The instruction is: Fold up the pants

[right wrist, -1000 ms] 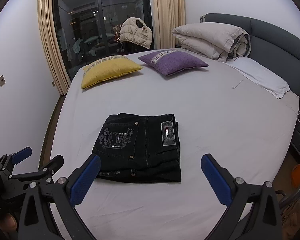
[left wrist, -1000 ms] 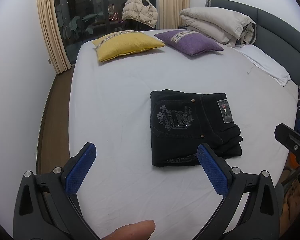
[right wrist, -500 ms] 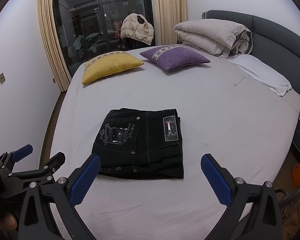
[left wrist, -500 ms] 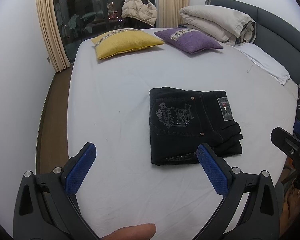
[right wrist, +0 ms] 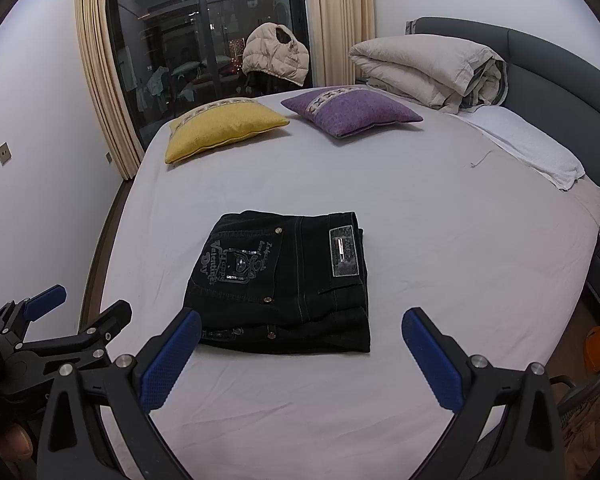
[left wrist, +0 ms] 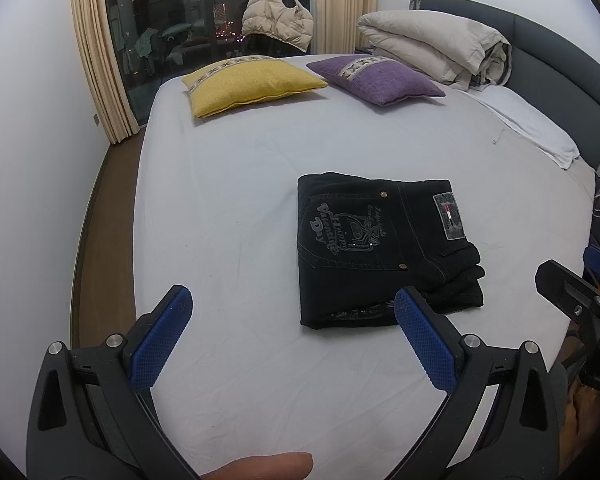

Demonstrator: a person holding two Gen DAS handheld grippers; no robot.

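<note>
Black jeans [left wrist: 384, 252]: lay folded into a compact rectangle on the bed, centre of the left wrist view, back pocket with pale lettering facing up; in the right wrist view they sat centre-left.
Bed sheet [left wrist: 240, 184]: pale grey-white, lightly creased, filling most of both views.
Left gripper [left wrist: 292, 320]: blue-padded fingers spread wide at the lower edge, holding nothing, just short of the jeans' near edge.
Right gripper [right wrist: 300, 338]: fingers likewise spread wide and empty, the jeans' near edge lying between the tips.
Yellow cushion [left wrist: 252, 84]: upper centre, beside a purple cushion [left wrist: 376, 80].
Folded duvet [left wrist: 432, 50]: beige, upper right, against a dark grey headboard [left wrist: 560, 60].
Puffer vest [left wrist: 278, 20]: cream, top centre, before a dark window.
Fingertip [left wrist: 260, 466]: visible at the bottom edge.
</note>
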